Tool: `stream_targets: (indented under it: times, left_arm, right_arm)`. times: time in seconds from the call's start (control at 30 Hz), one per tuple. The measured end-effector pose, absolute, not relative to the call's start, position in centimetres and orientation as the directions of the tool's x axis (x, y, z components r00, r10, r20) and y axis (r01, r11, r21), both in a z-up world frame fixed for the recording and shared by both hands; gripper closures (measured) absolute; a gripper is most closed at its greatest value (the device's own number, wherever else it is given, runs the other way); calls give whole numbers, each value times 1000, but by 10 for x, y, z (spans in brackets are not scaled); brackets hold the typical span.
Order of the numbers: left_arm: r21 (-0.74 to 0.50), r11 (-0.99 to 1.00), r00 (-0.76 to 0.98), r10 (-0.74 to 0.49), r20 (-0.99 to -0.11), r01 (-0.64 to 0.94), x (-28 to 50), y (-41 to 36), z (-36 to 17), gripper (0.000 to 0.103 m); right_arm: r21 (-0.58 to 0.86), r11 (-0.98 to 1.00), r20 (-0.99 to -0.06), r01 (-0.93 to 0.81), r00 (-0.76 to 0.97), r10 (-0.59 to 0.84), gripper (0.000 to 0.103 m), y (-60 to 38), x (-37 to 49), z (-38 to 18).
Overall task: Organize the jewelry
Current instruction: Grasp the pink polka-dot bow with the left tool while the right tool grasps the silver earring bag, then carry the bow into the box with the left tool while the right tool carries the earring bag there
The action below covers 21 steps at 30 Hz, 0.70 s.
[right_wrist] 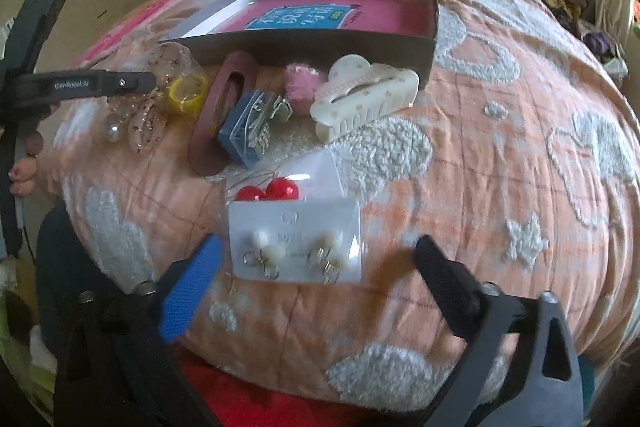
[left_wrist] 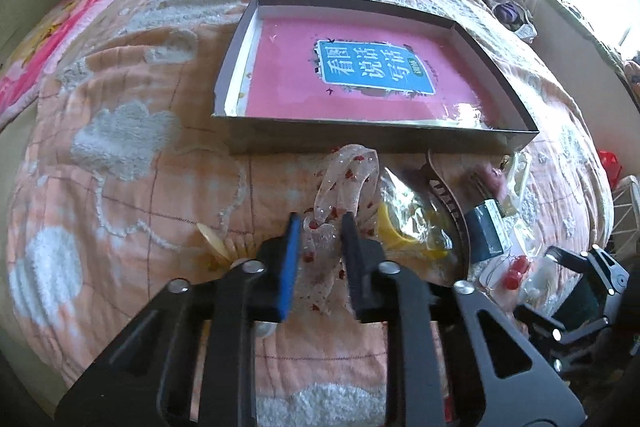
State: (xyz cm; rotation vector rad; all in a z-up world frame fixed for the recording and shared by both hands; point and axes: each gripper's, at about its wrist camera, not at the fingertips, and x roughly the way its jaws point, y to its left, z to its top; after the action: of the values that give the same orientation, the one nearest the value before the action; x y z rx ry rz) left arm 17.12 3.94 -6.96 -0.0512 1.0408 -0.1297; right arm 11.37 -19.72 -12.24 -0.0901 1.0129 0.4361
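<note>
Left gripper (left_wrist: 320, 227): fingers narrow, pinched on sheer ribbon bow (left_wrist: 340, 187) dotted red, bow rising toward 12 o'clock just short of dark shallow box (left_wrist: 360, 137). Pink book (left_wrist: 360, 75) lying flat inside box. At 3 o'clock of bow: yellow ring in clear wrap (left_wrist: 400, 227), then dark oval hair clip (left_wrist: 448, 195).

Right gripper (right_wrist: 316, 267): fingers spread wide, holding nothing, straddling white earring card (right_wrist: 296, 247) on peach quilt (right_wrist: 500, 167). Red bead earrings (right_wrist: 268, 191) touching card's 12 o'clock edge. Farther toward 12: blue clip box (right_wrist: 244, 131), pink pom-pom (right_wrist: 298, 83), white claw clip (right_wrist: 364, 95) near box wall. Left gripper visible at 10 o'clock.
</note>
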Motion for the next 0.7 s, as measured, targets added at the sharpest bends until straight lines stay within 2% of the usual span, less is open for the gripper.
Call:
stream_targets:
  times: [0.17, 0.3, 0.33, 0.4, 0.57, 0.63, 0.7]
  left_arm:
    - [-111, 990, 509, -142, -849, 91, 178, 35, -62, 99]
    - [-100, 991, 527, -132, -839, 90, 184, 31, -52, 99]
    - [-98, 991, 532, -129, -837, 87, 186, 31, -49, 99]
    - [-97, 992, 539, -126, -833, 82, 188, 31, -44, 99]
    - [-113, 992, 557, -126, -821, 59, 189, 36, -34, 99]
    - [-116, 992, 567, -127, -814, 56, 186, 37, -30, 99]
    - [-122, 991, 577, -129, -807, 52, 183, 38, -25, 99]
  right_arm:
    - [163, 904, -824, -396, 450, 345, 65, -209, 118, -118]
    - [184, 914, -822, -361, 453, 344, 84, -228, 126, -119]
    - [183, 917, -824, -353, 454, 339, 94, -233, 127, -120]
    - [204, 916, -819, -347, 452, 353, 101, -243, 129, -124]
    - [311, 893, -791, -325, 432, 433, 103, -260, 129, -125]
    - [349, 866, -767, -358, 421, 484, 99, -262, 121, -116]
    - [318, 860, -763, -399, 431, 482, 71, -257, 108, -107]
